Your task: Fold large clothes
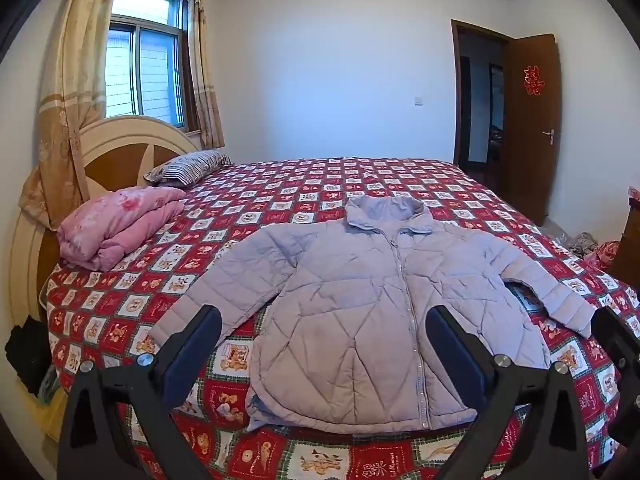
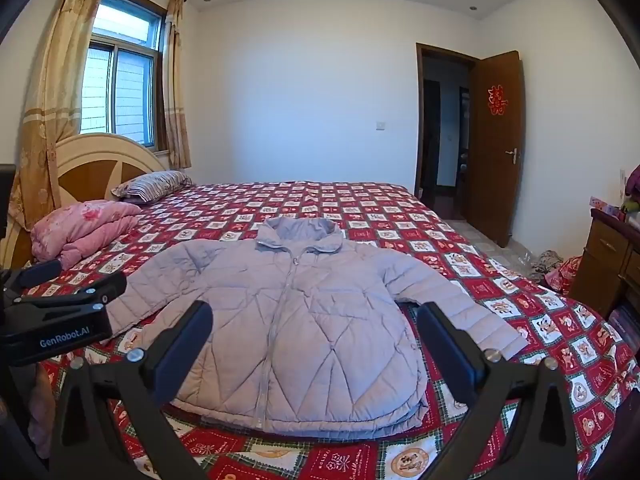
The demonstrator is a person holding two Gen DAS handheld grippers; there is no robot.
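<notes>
A pale lilac quilted jacket [image 1: 360, 304] lies flat, front up and zipped, on the red patchwork bedspread [image 1: 280, 196], collar away from me and both sleeves spread out. It also shows in the right wrist view [image 2: 304, 320]. My left gripper [image 1: 324, 344] is open and empty, above the jacket's hem near the bed's front edge. My right gripper [image 2: 314, 340] is open and empty, also above the hem. The left gripper's body shows at the left edge of the right wrist view [image 2: 56, 320].
A folded pink quilt [image 1: 116, 228] and a striped pillow [image 1: 188, 168] lie by the headboard [image 1: 120, 148] at the left. An open brown door [image 1: 528, 120] stands at the far right. A wooden cabinet [image 2: 608, 264] and floor clutter [image 2: 556, 268] are to the right of the bed.
</notes>
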